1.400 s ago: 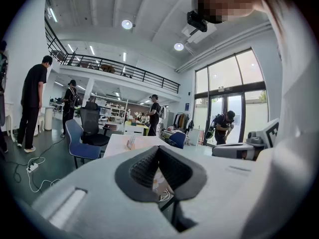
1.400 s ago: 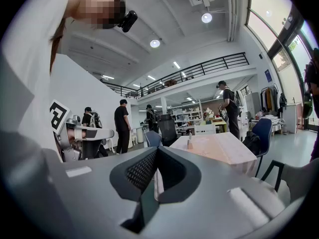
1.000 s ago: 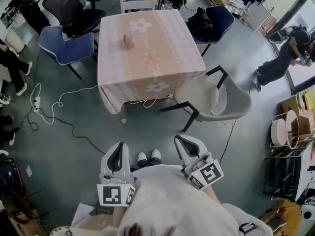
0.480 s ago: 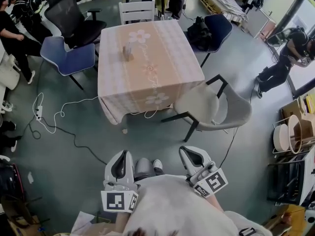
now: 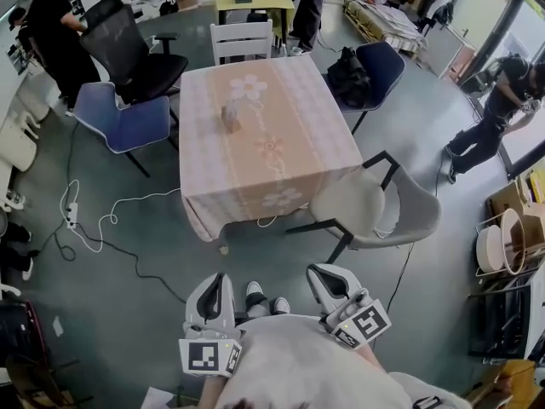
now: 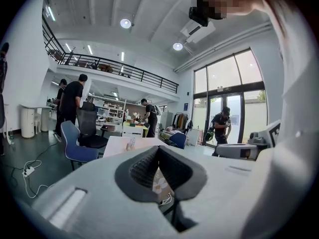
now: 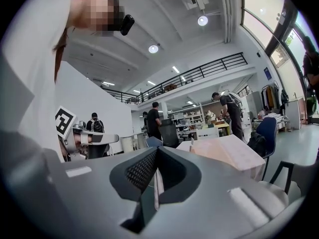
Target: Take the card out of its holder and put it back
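The card holder is a small brownish upright thing on the pink flowered tablecloth, left of the table's middle. The card itself is too small to make out. In the left gripper view the holder shows far off on the table. Both grippers hang low in front of my body, well short of the table. My left gripper is shut with nothing between its fingers. My right gripper is shut and empty too, pointing toward the table.
A grey chair stands at the table's near right corner. A blue chair, a black office chair and a white chair ring the far sides. A white cable lies on the floor. People stand around the room.
I have stepped toward the table, so it sits lower and nearer in the head view. Both grippers stayed shut in front of my body. A person in black came into view at top left.
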Tool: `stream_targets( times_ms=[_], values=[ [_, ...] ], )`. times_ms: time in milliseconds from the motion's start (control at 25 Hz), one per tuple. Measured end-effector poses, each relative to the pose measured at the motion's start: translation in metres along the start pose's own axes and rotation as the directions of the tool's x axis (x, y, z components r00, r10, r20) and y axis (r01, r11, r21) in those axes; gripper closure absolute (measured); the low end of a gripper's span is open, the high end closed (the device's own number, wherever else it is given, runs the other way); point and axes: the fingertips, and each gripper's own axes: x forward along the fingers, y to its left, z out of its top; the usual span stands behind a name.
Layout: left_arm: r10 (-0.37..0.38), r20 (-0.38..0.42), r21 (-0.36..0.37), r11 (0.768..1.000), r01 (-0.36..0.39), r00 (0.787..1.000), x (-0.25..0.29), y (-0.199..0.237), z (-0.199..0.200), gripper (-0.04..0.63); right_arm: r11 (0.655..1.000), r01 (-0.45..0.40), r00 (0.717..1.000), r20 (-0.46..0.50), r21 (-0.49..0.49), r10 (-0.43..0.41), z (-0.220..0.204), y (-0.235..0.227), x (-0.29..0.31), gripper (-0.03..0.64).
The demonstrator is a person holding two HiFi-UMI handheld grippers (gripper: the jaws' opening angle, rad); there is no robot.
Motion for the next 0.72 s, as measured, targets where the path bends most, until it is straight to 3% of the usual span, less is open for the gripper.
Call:
stream_targets(
  times_ms=[280, 720],
  values=[
    [-0.035, 0.042, -0.019, 0.999, 0.036, 0.999, 0.028, 0.026, 0.022, 0.595, 1.000, 0.002, 1.000, 0.000, 0.005, -0.002, 0.005, 0.000, 0.043, 0.618],
    [-0.054, -0.006, -0.019, 0.998, 0.053, 0.999, 0.045, 0.059, 0.015, 0.595, 0.998, 0.045, 0.999, -0.026, 0.033, -0.044, -0.005, -0.004, 0.076, 0.618]
  ],
)
